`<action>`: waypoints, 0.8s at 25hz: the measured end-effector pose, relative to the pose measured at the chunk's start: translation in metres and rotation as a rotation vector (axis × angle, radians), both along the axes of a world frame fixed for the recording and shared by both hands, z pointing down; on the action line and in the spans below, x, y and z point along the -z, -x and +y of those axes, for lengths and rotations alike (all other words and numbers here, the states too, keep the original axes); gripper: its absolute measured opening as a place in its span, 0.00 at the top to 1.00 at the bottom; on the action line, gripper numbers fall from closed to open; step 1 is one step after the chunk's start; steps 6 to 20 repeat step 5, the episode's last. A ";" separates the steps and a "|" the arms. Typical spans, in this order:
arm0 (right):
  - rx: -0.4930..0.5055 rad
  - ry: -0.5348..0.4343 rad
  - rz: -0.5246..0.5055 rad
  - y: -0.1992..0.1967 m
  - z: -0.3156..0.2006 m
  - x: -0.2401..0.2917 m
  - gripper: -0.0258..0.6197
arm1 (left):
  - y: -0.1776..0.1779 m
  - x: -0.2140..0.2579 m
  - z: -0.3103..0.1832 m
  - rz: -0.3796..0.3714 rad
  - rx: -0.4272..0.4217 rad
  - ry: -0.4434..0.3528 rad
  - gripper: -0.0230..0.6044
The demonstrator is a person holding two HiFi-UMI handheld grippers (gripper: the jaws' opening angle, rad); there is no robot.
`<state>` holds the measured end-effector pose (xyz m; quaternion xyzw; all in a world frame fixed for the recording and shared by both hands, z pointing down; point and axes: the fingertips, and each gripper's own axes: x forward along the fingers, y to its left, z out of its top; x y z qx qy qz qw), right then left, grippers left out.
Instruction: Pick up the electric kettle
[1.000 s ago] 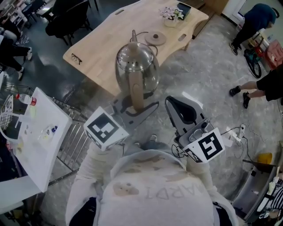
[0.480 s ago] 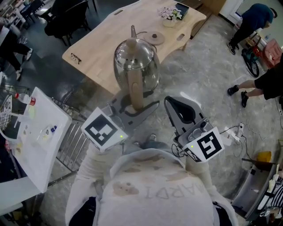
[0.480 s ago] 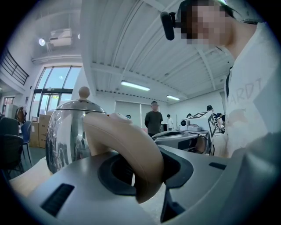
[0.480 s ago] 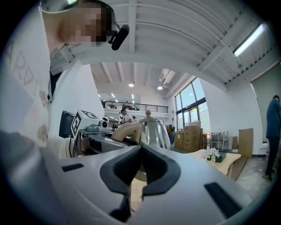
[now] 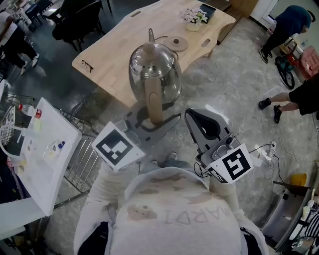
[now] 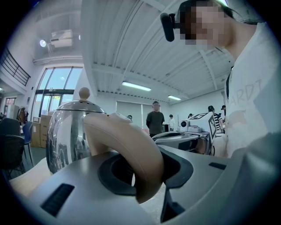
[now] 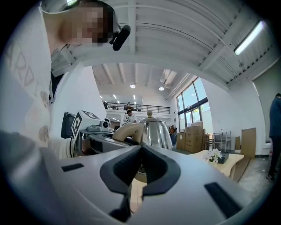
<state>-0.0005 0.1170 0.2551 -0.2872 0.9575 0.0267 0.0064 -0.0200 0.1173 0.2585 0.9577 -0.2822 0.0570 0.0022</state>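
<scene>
The left gripper (image 5: 152,121) is clamped on the electric kettle (image 5: 154,74) by its beige handle (image 5: 153,99). In the left gripper view the handle (image 6: 127,149) fills the dark hollow between the two grey jaws, which press on it from either side. The shiny steel body (image 6: 70,134) stands upright just beyond them, its lid knob on top.

From the head view, the kettle is up in the air in front of the person. It sits over the near edge of the pale wooden worktop (image 5: 124,40), partly over the grey floor, with its thin spout pointing away. Its round base (image 5: 175,43) lies further back on the worktop, well apart from the kettle and trailing a cord.

The right gripper (image 5: 198,119) hovers just to the right of the kettle, touching nothing. In the right gripper view its jaws are pressed together with nothing between them (image 7: 141,169), and the kettle (image 7: 153,129) shows beyond them, a little to the left.

Also on the worktop are a small pot of flowers (image 5: 193,19) at the far end, with a dark flat device (image 5: 207,11) just beside it, and a pair of glasses (image 5: 85,65) near the left edge.
</scene>
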 end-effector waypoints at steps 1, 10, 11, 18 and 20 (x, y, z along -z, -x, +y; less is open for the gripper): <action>0.002 -0.001 -0.001 0.000 0.000 0.000 0.93 | 0.000 0.000 -0.001 0.002 0.001 0.000 0.77; 0.006 -0.003 -0.002 -0.001 -0.003 0.001 0.93 | -0.001 0.001 -0.004 0.006 0.005 0.003 0.77; 0.006 -0.003 -0.002 -0.001 -0.003 0.001 0.93 | -0.001 0.001 -0.004 0.006 0.005 0.003 0.77; 0.006 -0.003 -0.002 -0.001 -0.003 0.001 0.93 | -0.001 0.001 -0.004 0.006 0.005 0.003 0.77; 0.006 -0.003 -0.002 -0.001 -0.003 0.001 0.93 | -0.001 0.001 -0.004 0.006 0.005 0.003 0.77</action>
